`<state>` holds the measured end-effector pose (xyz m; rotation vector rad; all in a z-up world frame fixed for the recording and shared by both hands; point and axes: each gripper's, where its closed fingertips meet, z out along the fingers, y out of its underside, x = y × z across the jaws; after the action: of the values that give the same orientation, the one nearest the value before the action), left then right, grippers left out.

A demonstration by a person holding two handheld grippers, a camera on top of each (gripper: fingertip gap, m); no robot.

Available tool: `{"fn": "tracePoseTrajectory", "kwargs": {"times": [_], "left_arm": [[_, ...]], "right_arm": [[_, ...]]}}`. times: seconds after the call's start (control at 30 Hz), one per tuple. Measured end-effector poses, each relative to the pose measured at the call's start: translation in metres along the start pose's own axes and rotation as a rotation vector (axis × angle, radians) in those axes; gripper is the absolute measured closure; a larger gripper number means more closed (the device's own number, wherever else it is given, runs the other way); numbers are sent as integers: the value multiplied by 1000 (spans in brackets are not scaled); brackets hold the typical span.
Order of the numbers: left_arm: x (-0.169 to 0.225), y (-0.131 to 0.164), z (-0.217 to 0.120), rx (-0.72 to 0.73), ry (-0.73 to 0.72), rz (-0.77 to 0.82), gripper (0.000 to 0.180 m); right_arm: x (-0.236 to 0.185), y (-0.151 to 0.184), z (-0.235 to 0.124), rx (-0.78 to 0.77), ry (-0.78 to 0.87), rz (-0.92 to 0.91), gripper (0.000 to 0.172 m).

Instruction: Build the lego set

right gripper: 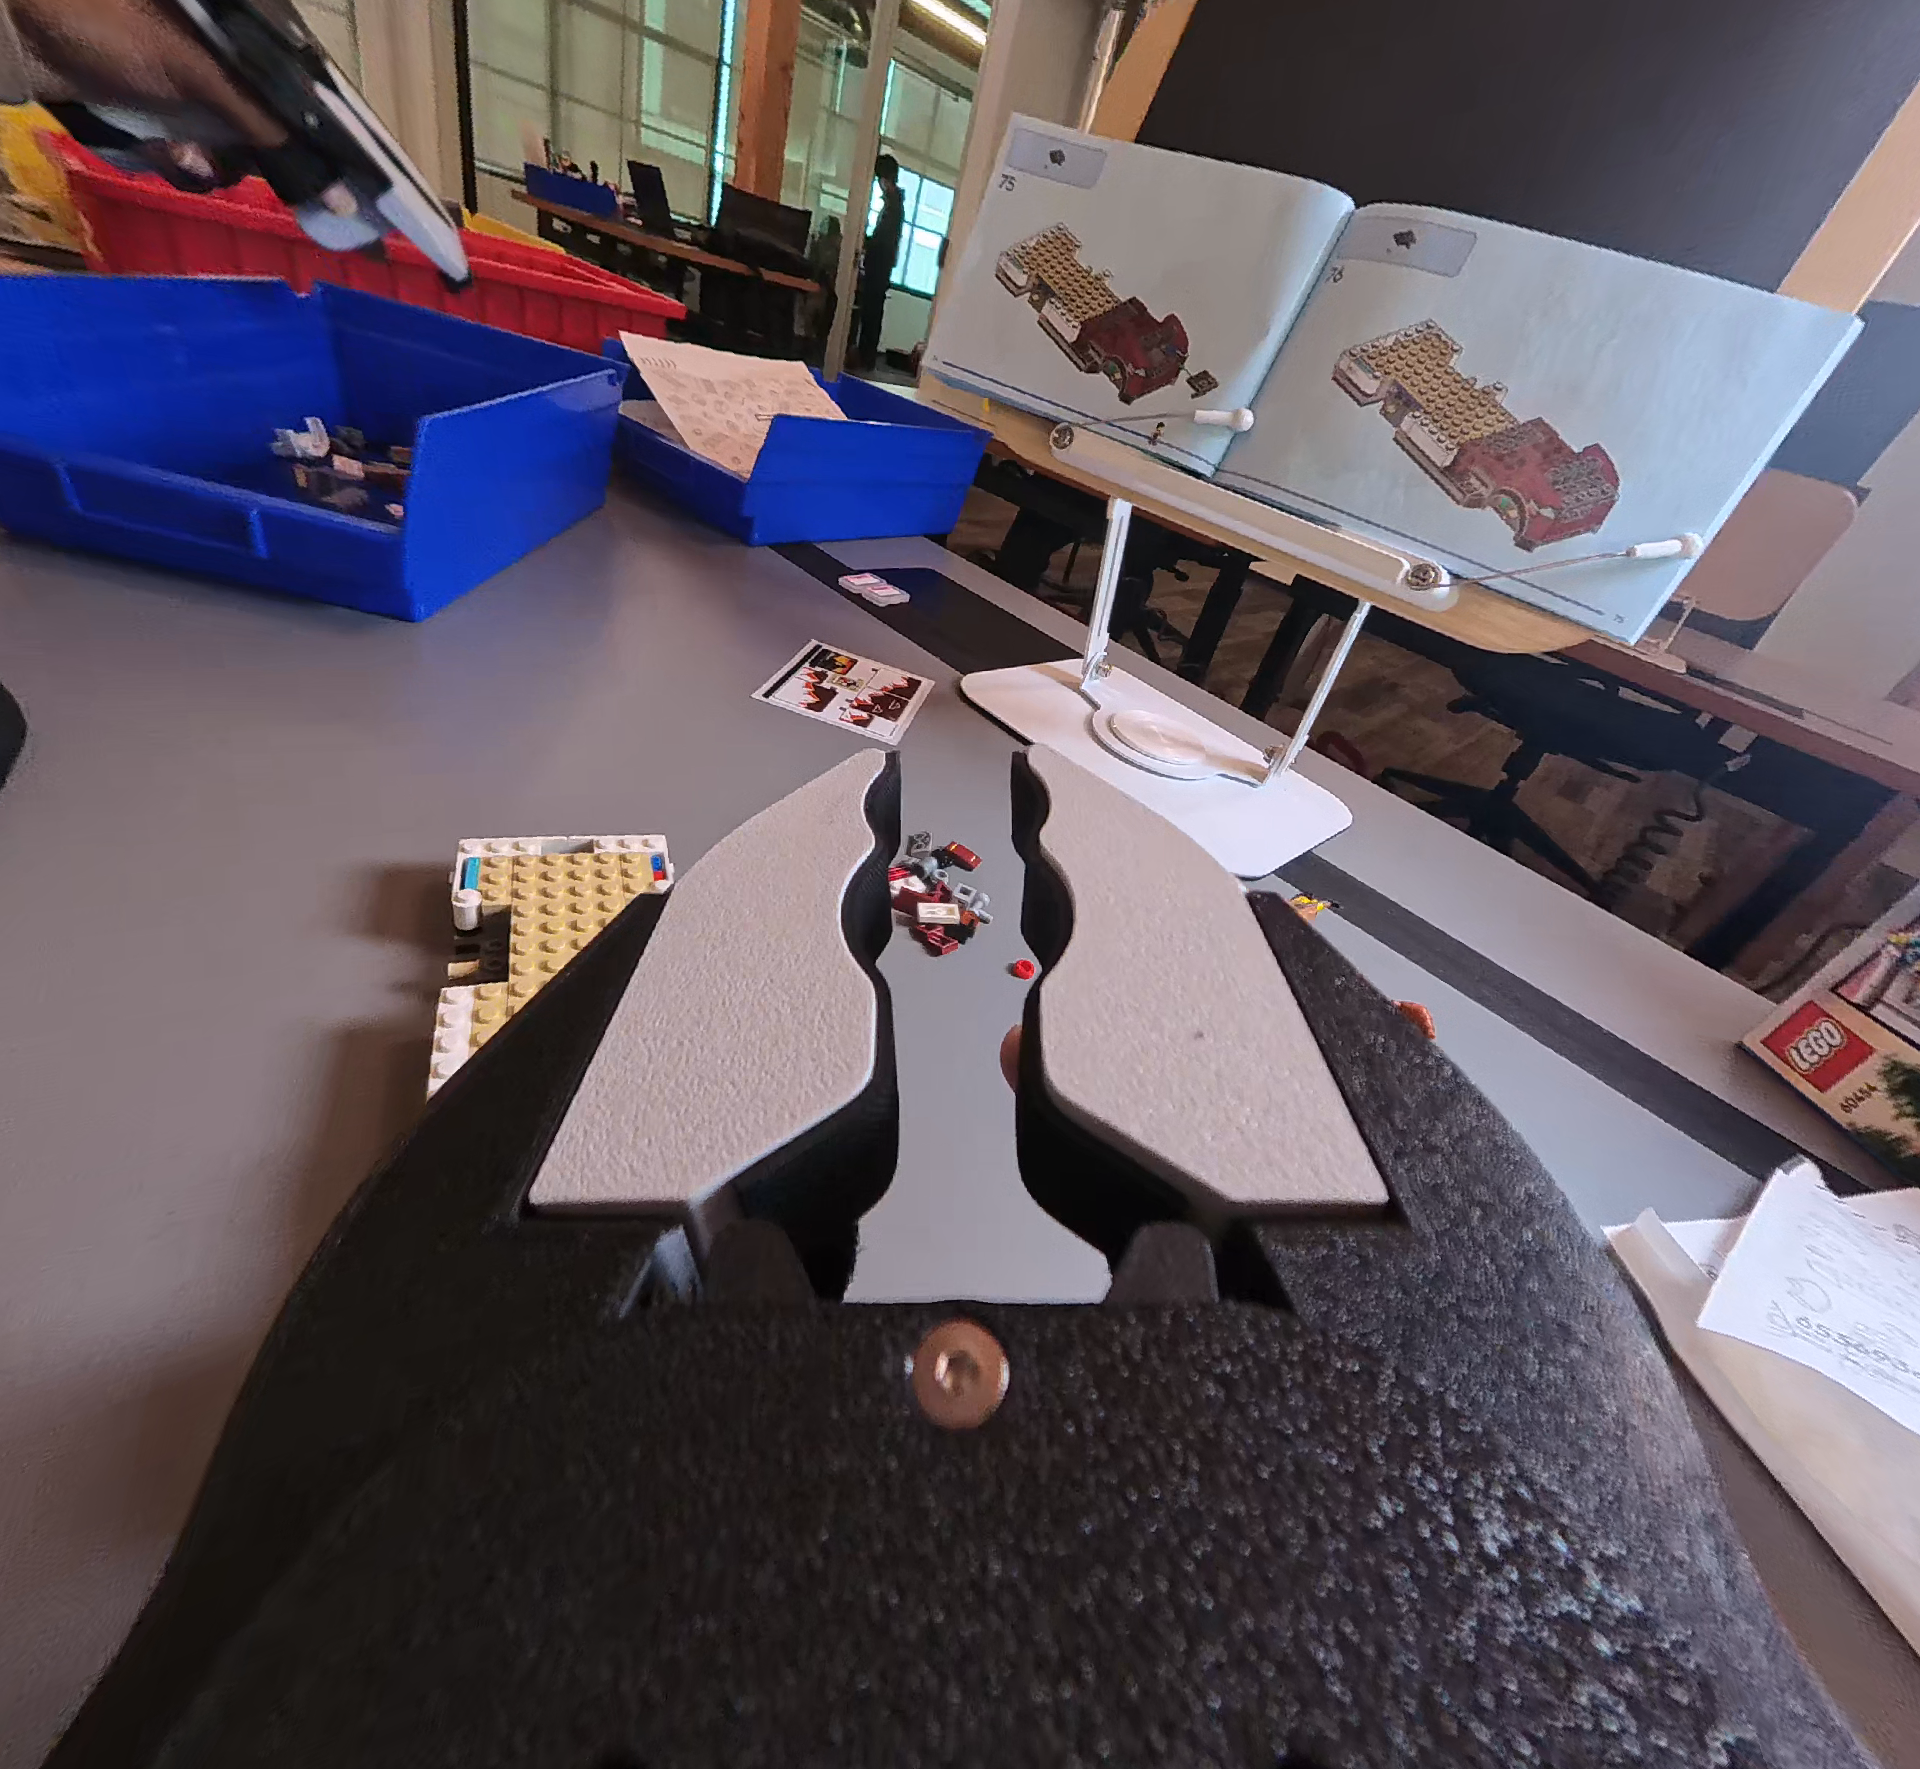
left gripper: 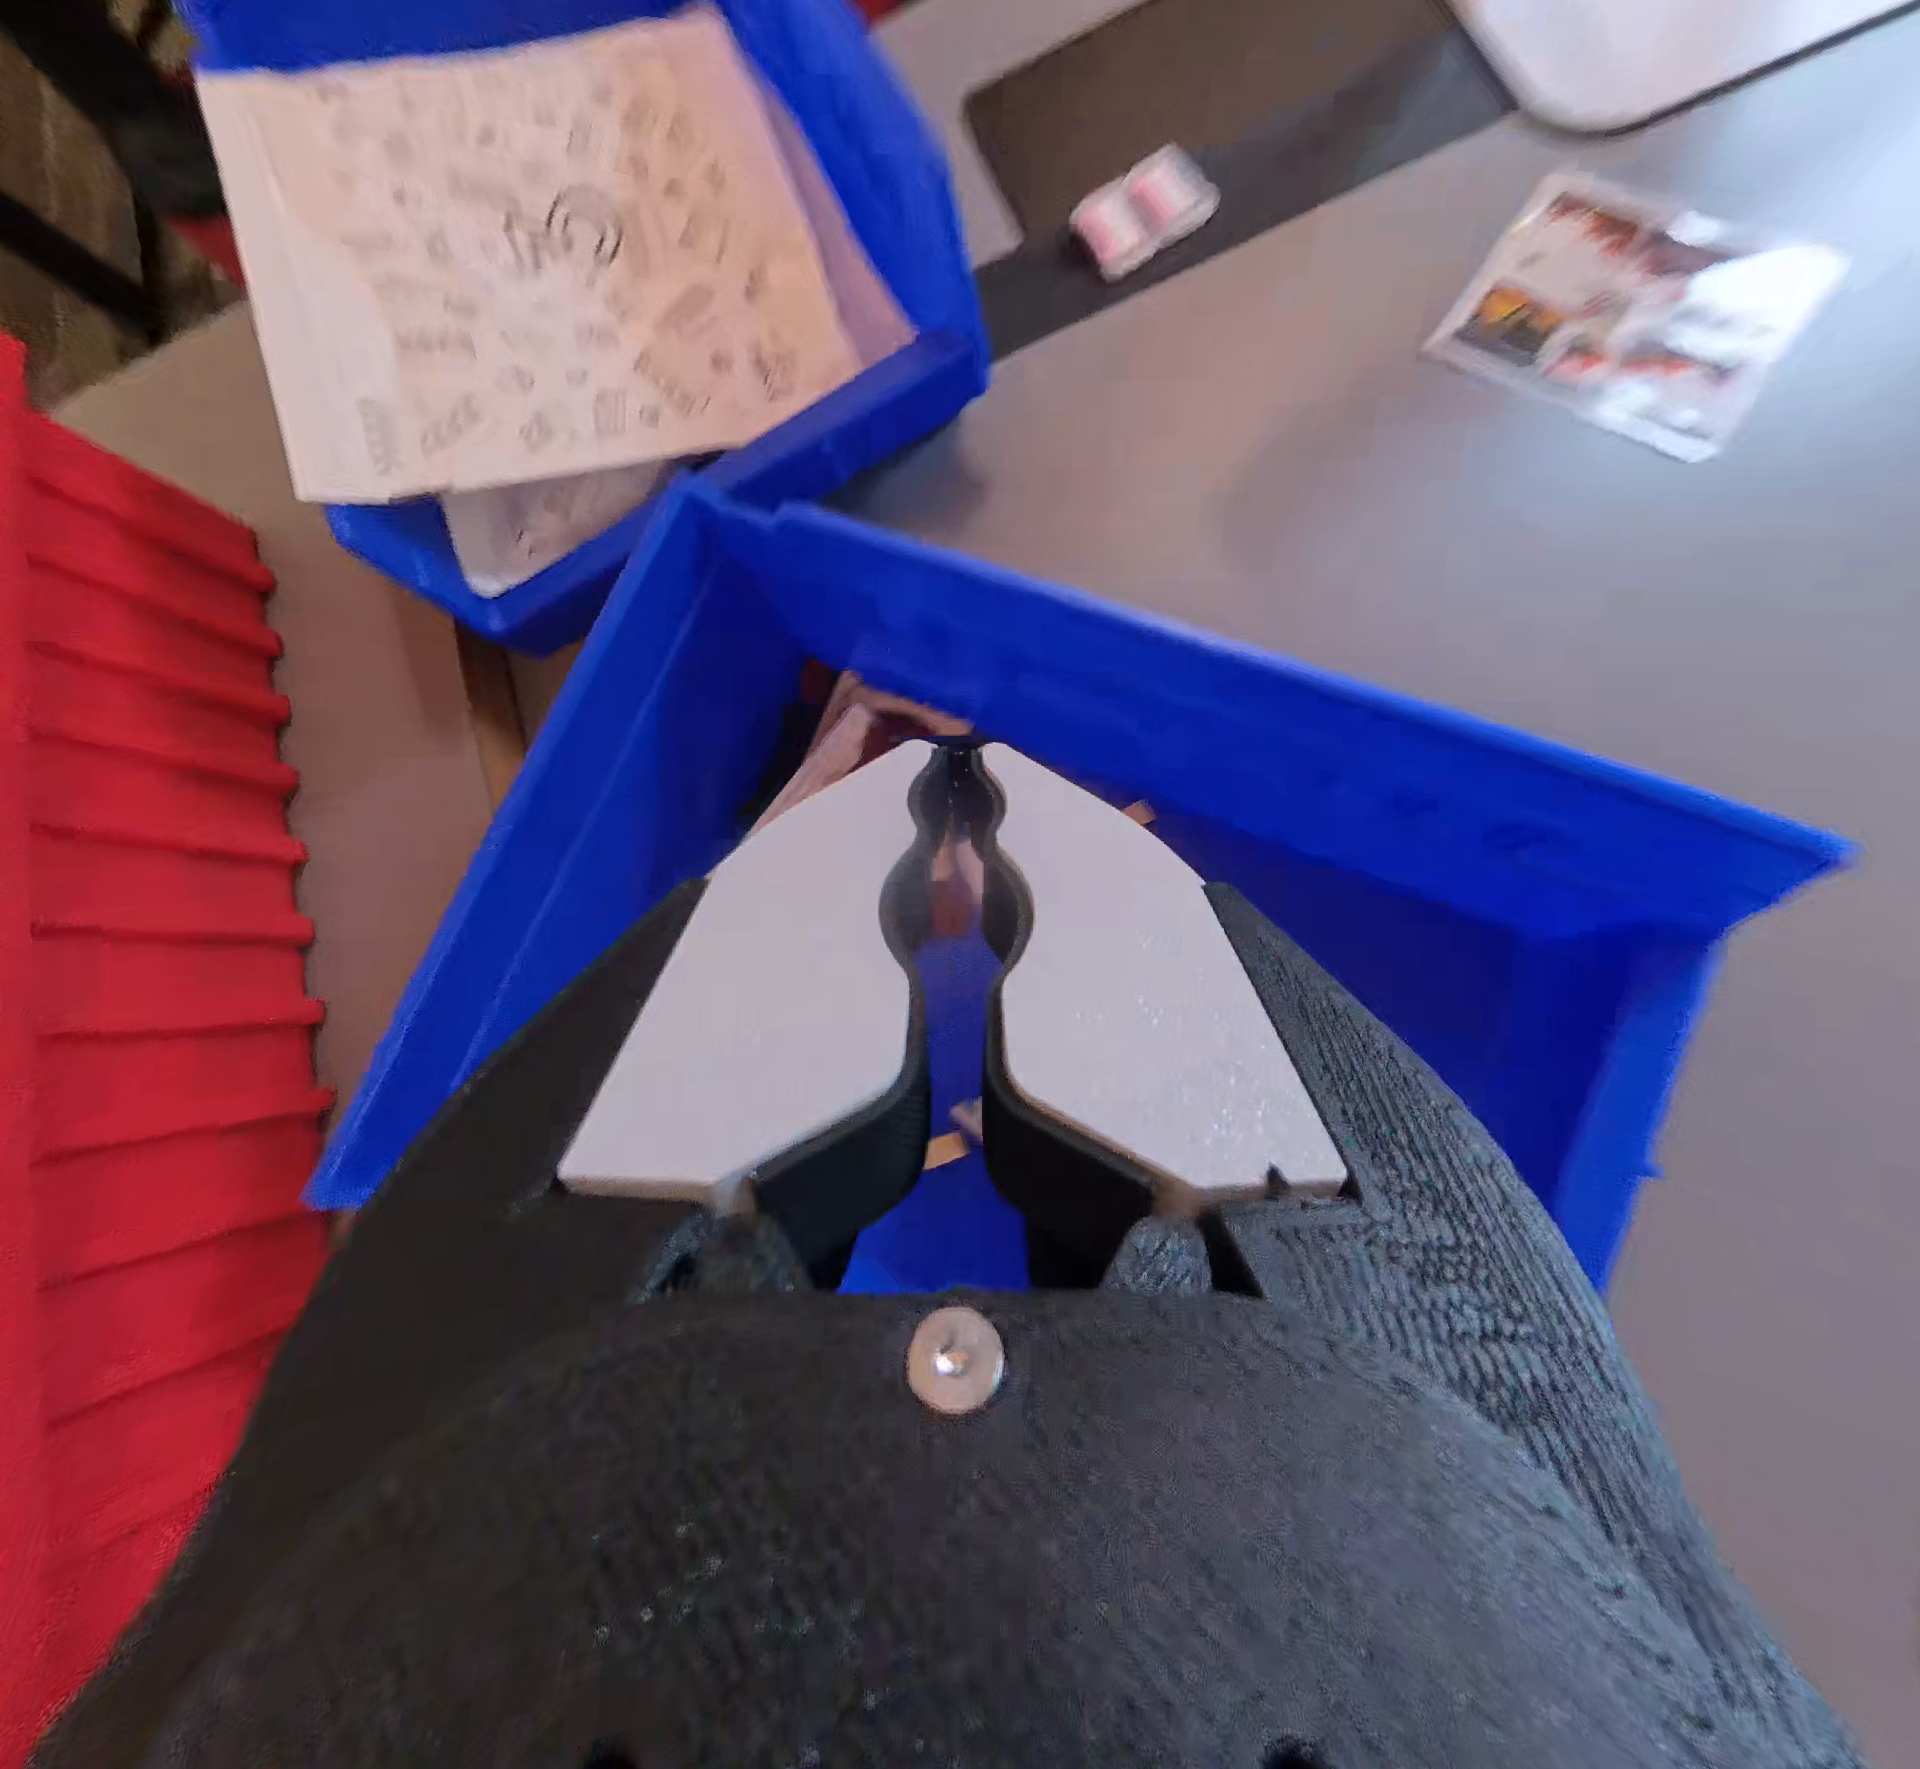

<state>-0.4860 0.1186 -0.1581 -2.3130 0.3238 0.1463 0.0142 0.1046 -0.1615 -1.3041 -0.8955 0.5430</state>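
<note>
My left gripper (left gripper: 954, 755) hangs over a blue bin (left gripper: 1247, 711) that holds several loose pieces. Its fingertips have closed on a small dark piece (left gripper: 952, 763); the view is blurred. In the right wrist view the left gripper (right gripper: 452, 270) is raised above that bin (right gripper: 499, 514) at the far left. My right gripper (right gripper: 951, 763) is open and empty, low over the grey table. A heap of small dark-red and grey pieces (right gripper: 940, 898) lies on the table beyond its fingers. The tan and white lego build (right gripper: 540, 909) lies just to its left.
An open instruction booklet (right gripper: 1351, 369) rests on a white stand (right gripper: 1164, 753) at the back right. A sticker sheet (right gripper: 844, 689) lies ahead. A second blue bin (right gripper: 831, 493) holds a paper sheet (left gripper: 520, 265). A red bin (right gripper: 208, 233) stands behind. A box (right gripper: 1839, 1065) and papers (right gripper: 1818, 1304) lie at the right. The left gripper's tips are roughly 50 cm from the right gripper's.
</note>
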Motion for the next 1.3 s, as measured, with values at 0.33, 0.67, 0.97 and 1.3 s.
{"fn": "tracePoseTrajectory", "kwargs": {"times": [0.33, 0.67, 0.97, 1.3], "left_arm": [[241, -77, -78, 522, 658, -11, 177], [393, -80, -67, 570, 1357, -309, 176], [407, -72, -73, 531, 1698, -598, 177], [423, -63, -72, 452, 1694, -573, 176]], "right_arm": [[-24, -5, -1, 17, -99, -29, 153], [-85, -2, -2, 18, -359, -87, 150], [-102, -24, 26, 39, -499, -10, 136], [-109, -29, 26, 77, -545, -122, 152]]}}
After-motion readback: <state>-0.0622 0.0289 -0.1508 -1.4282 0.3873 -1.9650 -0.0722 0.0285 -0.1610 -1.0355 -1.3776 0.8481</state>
